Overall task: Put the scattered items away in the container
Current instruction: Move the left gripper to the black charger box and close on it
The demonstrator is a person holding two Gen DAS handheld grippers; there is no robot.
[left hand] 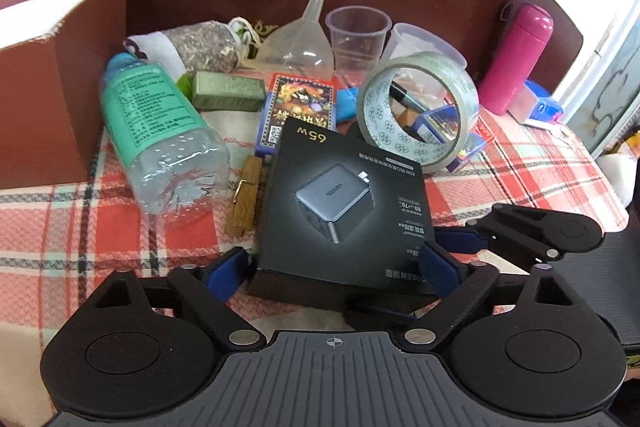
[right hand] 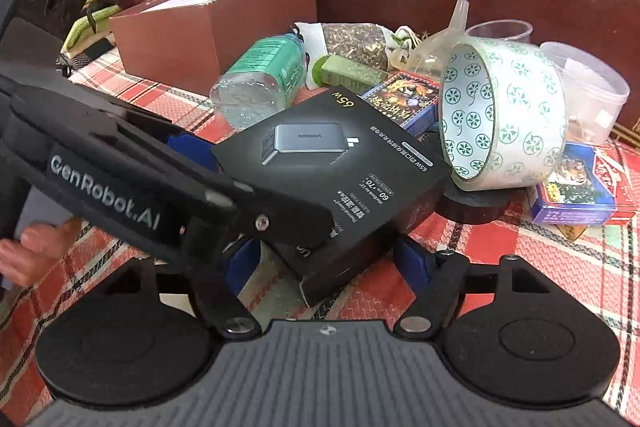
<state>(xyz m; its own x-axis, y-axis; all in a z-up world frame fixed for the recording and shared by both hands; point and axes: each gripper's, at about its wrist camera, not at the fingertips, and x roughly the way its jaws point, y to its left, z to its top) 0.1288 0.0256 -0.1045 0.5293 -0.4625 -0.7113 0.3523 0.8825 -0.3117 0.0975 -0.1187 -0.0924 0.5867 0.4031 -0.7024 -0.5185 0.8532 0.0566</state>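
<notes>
A checked tablecloth [left hand: 60, 247] carries the clutter; at its far left stands the open brown box [left hand: 48, 99]. Near centre, the black charger box [left hand: 344, 203] sits between the blue pads of both grippers: the left gripper [left hand: 336, 267] and right gripper [right hand: 328, 263] each touch its near sides. A tape roll [left hand: 418, 111] leans just right of it, a plastic bottle [left hand: 160, 131] lies left.
</notes>
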